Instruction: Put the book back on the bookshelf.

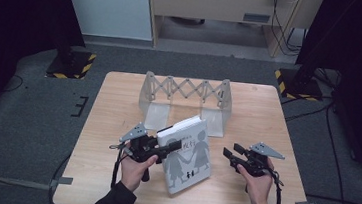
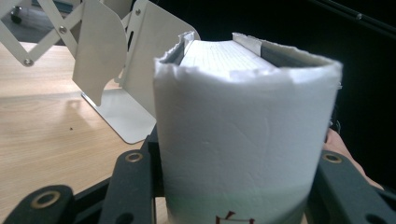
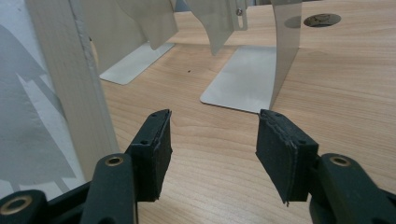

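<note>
The left gripper (image 1: pixel 167 147) has its jaws clamped on the spine of the white book (image 1: pixel 187 155), which lies tilted on the tabletop (image 1: pixel 111 125) just before the folding metal bookstand (image 1: pixel 185 98), while the right gripper (image 3: pixel 212 140), jaws wide, hovers beside the book.

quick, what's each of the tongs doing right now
Left tongs: shut on the white book, clamped at its spine.
Right tongs: open, holding nothing.
</note>
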`<action>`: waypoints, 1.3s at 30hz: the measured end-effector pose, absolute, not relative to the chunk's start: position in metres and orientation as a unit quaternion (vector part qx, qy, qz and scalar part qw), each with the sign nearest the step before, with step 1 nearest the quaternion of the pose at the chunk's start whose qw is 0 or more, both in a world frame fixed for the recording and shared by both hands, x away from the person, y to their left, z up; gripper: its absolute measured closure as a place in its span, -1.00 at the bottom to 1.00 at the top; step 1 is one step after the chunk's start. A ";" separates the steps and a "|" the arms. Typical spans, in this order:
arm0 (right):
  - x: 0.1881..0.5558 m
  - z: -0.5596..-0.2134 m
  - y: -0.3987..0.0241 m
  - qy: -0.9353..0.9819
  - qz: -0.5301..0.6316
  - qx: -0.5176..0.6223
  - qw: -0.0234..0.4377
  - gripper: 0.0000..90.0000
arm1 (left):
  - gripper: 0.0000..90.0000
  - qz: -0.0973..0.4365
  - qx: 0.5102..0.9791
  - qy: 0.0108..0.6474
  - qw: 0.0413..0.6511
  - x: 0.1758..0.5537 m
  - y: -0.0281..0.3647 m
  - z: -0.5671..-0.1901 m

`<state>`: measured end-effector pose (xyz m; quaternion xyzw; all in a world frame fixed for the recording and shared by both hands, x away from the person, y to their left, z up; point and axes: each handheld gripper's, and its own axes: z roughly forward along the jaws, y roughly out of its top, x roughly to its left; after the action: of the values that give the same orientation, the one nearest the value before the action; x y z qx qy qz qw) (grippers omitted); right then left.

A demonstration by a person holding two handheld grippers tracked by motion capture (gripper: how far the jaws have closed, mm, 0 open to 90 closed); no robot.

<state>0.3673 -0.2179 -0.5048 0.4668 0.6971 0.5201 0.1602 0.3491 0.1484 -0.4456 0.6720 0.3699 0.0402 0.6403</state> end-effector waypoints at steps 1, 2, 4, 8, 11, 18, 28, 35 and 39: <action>0.367 -0.505 -0.218 0.697 0.519 0.467 0.161 0.01 | 0.15 0.045 0.674 0.368 0.639 0.349 0.149 -0.444; 0.368 -0.505 -0.219 0.697 0.518 0.468 0.162 0.01 | 0.15 0.047 0.676 0.366 0.638 0.348 0.150 -0.443; 0.368 -0.506 -0.219 0.698 0.516 0.470 0.163 0.01 | 0.14 0.049 0.682 0.359 0.635 0.347 0.150 -0.442; 0.368 -0.508 -0.220 0.702 0.507 0.472 0.165 0.00 | 0.13 0.054 0.691 0.349 0.630 0.343 0.152 -0.443; 0.368 -0.508 -0.220 0.703 0.506 0.473 0.163 0.00 | 0.11 0.056 0.691 0.347 0.631 0.340 0.156 -0.446; 0.369 -0.510 -0.220 0.705 0.502 0.475 0.161 -0.02 | 0.05 0.058 0.705 0.340 0.620 0.344 0.155 -0.442; 0.370 -0.511 -0.220 0.706 0.500 0.475 0.158 -0.02 | 0.00 0.040 0.716 0.320 0.618 0.355 0.146 -0.431; 0.370 -0.511 -0.221 0.705 0.501 0.476 0.157 -0.04 | 0.07 0.035 0.728 0.302 0.614 0.358 0.142 -0.427; 0.370 -0.511 -0.221 0.705 0.501 0.477 0.157 -0.04 | 0.10 0.048 0.736 0.288 0.611 0.352 0.139 -0.424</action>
<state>0.3699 -0.2209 -0.5107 0.4767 0.7053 0.5006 0.1574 0.3518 0.1394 -0.4245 0.7361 0.2880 0.0475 0.6107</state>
